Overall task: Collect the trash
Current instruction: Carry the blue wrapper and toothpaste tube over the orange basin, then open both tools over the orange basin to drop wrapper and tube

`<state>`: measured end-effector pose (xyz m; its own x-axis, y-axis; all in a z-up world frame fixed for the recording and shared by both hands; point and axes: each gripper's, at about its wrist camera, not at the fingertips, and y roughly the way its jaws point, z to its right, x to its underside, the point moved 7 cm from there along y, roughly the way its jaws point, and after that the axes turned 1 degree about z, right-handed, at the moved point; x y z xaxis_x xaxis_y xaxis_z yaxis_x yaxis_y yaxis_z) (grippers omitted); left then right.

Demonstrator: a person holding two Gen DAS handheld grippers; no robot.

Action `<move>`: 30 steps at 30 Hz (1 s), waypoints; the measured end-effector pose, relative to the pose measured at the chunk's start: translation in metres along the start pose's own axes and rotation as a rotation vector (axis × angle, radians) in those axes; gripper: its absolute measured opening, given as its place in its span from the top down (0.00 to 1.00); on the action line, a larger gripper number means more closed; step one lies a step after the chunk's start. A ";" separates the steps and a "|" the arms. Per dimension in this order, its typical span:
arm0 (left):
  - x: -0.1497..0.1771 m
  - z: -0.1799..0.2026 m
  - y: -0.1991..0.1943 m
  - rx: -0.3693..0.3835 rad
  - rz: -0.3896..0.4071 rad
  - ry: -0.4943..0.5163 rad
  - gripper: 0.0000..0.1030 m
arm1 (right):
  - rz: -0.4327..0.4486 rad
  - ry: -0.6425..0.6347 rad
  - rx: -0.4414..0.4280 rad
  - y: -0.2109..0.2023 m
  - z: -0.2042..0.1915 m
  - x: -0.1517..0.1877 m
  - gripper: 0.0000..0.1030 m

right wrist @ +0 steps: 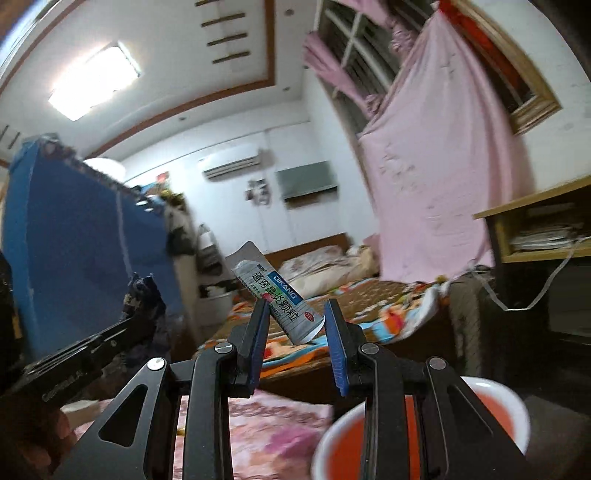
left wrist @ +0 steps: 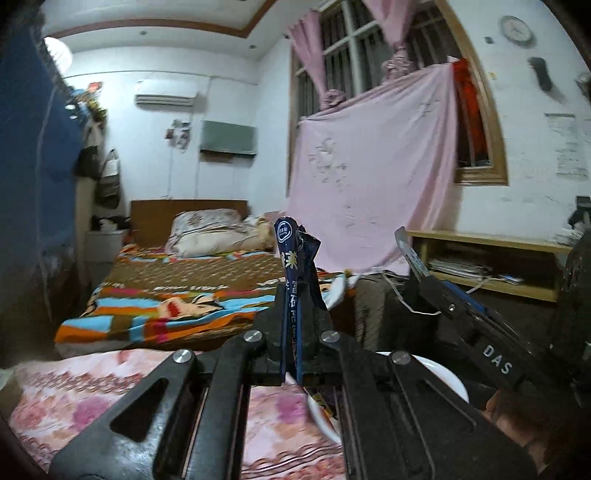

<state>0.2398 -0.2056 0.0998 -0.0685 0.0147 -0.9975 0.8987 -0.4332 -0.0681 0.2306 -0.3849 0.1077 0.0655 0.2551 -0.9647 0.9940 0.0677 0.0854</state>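
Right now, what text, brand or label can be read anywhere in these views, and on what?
"DIKANG": silver sachet held in the right gripper.
"通窍鼻炎颗粒": same sachet.
"DAS": the right gripper's side, seen from the left wrist.
Dark blue wrapper in the left gripper: print too blurred.
Wall clock: unreadable.

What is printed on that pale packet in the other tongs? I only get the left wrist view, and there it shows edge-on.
Observer: The sachet between the right tongs has a blue band reading DIKANG beside black Chinese characters.
Visitor: And the white dish low on my screen, is anything in it?
Observer: That bowl holds an orange-red liquid.
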 end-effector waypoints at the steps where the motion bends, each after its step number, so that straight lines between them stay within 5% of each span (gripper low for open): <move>1: 0.001 0.004 0.002 0.011 0.000 0.003 1.00 | 0.003 0.003 0.019 -0.001 0.006 -0.001 0.73; 14: 0.021 0.060 0.038 0.135 -0.074 0.017 1.00 | -0.042 0.034 0.215 -0.009 0.074 0.004 0.73; 30: 0.066 0.069 0.077 0.146 -0.353 -0.051 1.00 | -0.224 0.106 0.297 0.008 0.104 0.035 0.72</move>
<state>0.2746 -0.3003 0.0299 -0.3870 0.1430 -0.9109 0.7450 -0.5335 -0.4003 0.2495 -0.4760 0.0487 -0.1503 0.3648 -0.9189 0.9656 -0.1453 -0.2156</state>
